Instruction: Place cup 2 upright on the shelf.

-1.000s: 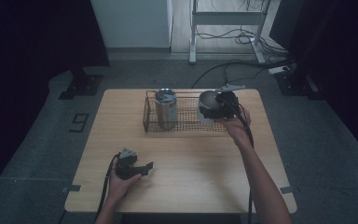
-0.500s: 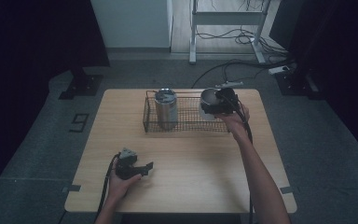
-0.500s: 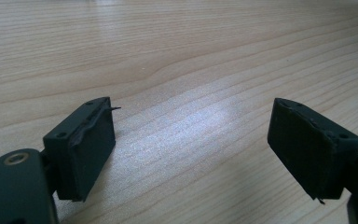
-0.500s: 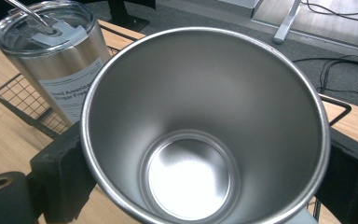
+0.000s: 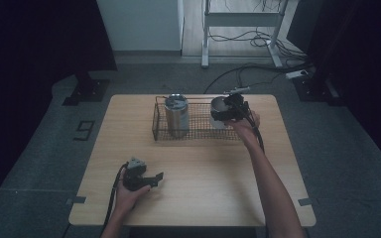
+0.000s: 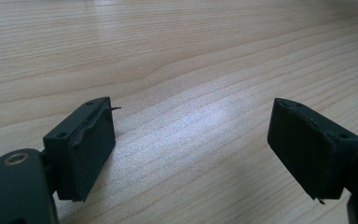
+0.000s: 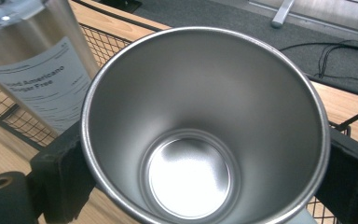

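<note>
Dark room, grey floor w/ cables (image 5: pixel 258 69) at far side. Light wood table (image 5: pixel 198 198). Wire basket (image 5: pixel 158 124) sits at far centre of it.

**State**
- R gripper (image 5: pixel 228 113) pinches open steel cup (image 7: pixel 200 116): black pads (image 7: pixel 60 177) press on opposite sides of the wall just below the rim, mouth up. Cup is at the right end of the basket.
- Lidded steel tumbler (image 5: pixel 176 116) w/ white label stands upright in the basket's left part, apart from the cup.
- L gripper (image 6: pixel 191 140) lies low over the near-left of the table, jaws spread, nothing btwn them.

**Risks (judgement)**
- Smooth, tapered steel wall + grip high near the rim: cup could slide or pivot in the pads if tilted, or if the grip slackens early.
- If the cup base catches the basket's top wire or lands half on the rim, the cup could tip on release, or the light basket could shift.
- Drifting left could knock the tumbler; it's tall & narrow, so prob. easy to topple.
- R cable trails over the forearm and may snag on the basket's edge.

**Hidden / unclear**
- Cup base & outer lower wall are hidden. Can't tell whether it rests on the mesh or hangs above it.
- High view is dim, and hand & gripper cover the basket's right end.
- Tumbler label is only partly legible and its top is cut off in the R gripper view.
</note>
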`<state>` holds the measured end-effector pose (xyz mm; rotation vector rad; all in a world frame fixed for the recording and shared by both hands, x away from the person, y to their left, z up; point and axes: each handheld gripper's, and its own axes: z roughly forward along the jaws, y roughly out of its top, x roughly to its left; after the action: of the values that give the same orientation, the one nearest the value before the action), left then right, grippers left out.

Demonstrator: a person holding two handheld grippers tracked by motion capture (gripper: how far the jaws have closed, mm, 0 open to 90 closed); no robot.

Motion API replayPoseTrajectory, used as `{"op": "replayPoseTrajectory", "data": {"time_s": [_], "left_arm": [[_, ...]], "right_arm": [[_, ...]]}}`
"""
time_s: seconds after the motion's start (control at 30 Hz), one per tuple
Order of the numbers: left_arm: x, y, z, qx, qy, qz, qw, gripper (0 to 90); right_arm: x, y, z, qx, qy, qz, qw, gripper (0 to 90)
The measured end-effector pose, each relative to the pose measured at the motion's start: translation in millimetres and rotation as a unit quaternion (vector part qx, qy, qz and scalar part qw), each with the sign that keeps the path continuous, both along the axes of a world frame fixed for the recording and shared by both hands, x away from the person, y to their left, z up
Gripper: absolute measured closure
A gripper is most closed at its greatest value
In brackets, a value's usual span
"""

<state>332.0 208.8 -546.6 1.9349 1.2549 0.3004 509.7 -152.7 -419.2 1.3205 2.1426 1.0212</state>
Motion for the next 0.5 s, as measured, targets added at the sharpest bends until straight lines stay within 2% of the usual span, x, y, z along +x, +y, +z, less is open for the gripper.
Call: {"op": "replayPoseTrajectory", "data": {"time_s": [0.5], "left_arm": [[-0.2,0.0,-0.1,-0.001,0.0,-0.001,1.0,15.2]], "right_arm": [[10.2,0.7,-10.5,-0.003,0.007,-0.01,0.9999,6.9]]}}
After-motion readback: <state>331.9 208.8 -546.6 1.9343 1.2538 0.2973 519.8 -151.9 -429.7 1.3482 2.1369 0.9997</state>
